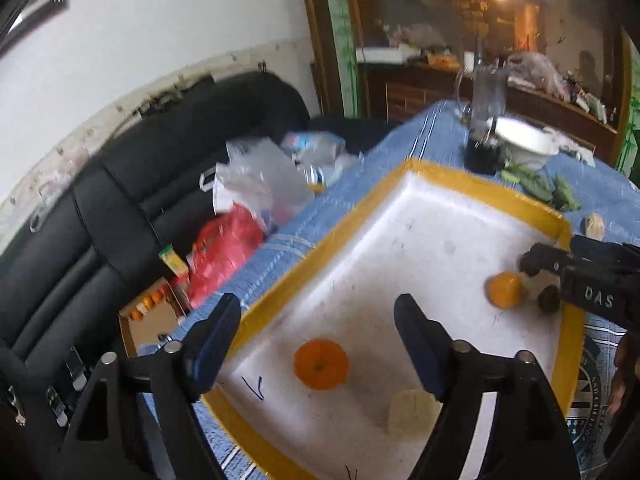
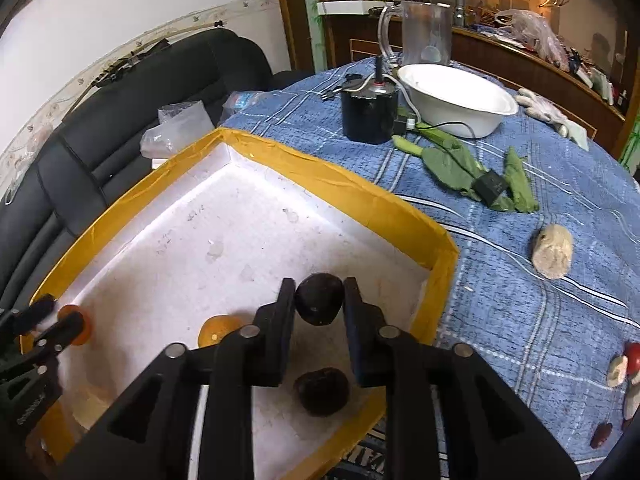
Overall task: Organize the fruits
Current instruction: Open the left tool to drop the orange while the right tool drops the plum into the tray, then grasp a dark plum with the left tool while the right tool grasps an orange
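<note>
A: What's the room like?

B: A white wall with a patterned border, a black leather sofa (image 2: 132, 120) far left strewn with plastic bags (image 1: 256, 184), and a cluttered wooden sideboard (image 2: 520, 64) at the back.

A: And the surface?

B: A table under a blue checked cloth (image 2: 540, 280). On it lies a white foam tray (image 2: 192, 248) edged in yellow tape. Beyond that stand a white bowl (image 2: 456, 100), a clear jug (image 2: 424, 32) and a black canister (image 2: 368, 112), with green leaves (image 2: 452, 164) near them.

A: The fruit?

B: In the tray are an orange (image 1: 321, 364), a paler orange (image 1: 505, 289), a pale round piece (image 1: 412, 412) and a dark fruit (image 2: 322, 392) on the near floor.

A: The claws?

B: The right gripper (image 2: 319, 300) is clenched on a second dark fruit (image 2: 319, 298) just above the tray. The left gripper (image 1: 320, 332) hangs spread wide, holding nothing, over the orange.
</note>
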A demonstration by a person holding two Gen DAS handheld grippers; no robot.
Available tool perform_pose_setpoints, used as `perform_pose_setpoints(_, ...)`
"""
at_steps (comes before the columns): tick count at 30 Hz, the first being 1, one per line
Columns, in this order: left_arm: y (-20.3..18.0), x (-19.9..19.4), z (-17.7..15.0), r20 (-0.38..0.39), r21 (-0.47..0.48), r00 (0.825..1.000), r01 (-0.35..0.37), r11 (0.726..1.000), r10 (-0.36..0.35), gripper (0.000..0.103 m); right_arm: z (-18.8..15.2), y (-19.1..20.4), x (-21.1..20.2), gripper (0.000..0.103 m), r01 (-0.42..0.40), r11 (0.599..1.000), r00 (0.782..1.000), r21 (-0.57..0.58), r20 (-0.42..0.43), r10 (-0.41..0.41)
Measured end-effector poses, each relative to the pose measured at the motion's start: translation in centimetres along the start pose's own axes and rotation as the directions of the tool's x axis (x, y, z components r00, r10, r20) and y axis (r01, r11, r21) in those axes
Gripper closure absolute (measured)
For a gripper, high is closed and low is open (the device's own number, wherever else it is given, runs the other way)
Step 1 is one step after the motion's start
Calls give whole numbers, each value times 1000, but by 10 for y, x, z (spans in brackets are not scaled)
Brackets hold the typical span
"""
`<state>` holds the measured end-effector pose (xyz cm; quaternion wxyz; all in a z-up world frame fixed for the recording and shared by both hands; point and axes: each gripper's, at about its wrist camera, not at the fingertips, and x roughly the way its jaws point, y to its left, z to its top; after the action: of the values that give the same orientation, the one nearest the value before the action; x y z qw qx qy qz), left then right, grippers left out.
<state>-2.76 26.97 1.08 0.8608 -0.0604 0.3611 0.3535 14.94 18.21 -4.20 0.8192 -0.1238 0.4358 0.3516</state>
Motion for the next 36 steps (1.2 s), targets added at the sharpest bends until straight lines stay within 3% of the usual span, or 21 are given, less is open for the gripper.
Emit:
perform_pose_setpoints(1, -1, -4, 2, 12, 3, 1000, 1, 1000, -1, 23, 0, 0, -4, 47, 1, 1000, 1000, -4, 5, -1)
perform_pose_setpoints(2, -2, -10, 2, 26, 7, 1000, 6, 1000, -6, 23, -1, 0, -8, 41, 3, 1000, 1000, -6, 12, -3)
perform_pose_setpoints(7, -12, -28, 3, 69, 11, 997, 27, 1000, -28, 22, -10, -1, -41, 28, -1, 1000, 998, -9, 58, 1)
perform_pose_setpoints(10, -24, -38, 0, 83, 27, 995, 55, 998, -57, 21, -20, -7, -67, 26, 15, 1000, 995, -12, 100, -14)
perform_pose_setpoints(14, -55, -48, -9, 81, 72, 987, 130, 989, -136, 21, -48, -33, -108, 24, 65, 998, 987, 17, 149, -67)
perform_pose_setpoints(18, -104, -49, -22, 40, 154, 973, 221, 963, -229, 21, -87, -73, -141, 22, 144, 986, 976, 86, 151, -156)
perform_pose_setpoints(23, -166, -51, -40, -27, 250, 948, 314, 916, -318, 21, -152, -152, -172, 21, 267, 932, 952, 246, 87, -295)
perform_pose_setpoints(27, -203, -54, -44, -75, 249, 914, 405, 880, -399, 21, -189, -221, -181, 22, 345, 861, 928, 374, 3, -373)
perform_pose_setpoints(30, -226, -60, -46, -81, 286, 898, 436, 853, -432, 21, -193, -244, -184, 26, 350, 847, 924, 401, 1, -382)
perform_pose_setpoints(36, -253, -63, -43, -88, 304, 874, 481, 822, -478, 21, -164, -258, -163, 42, 321, 876, 936, 361, 19, -351)
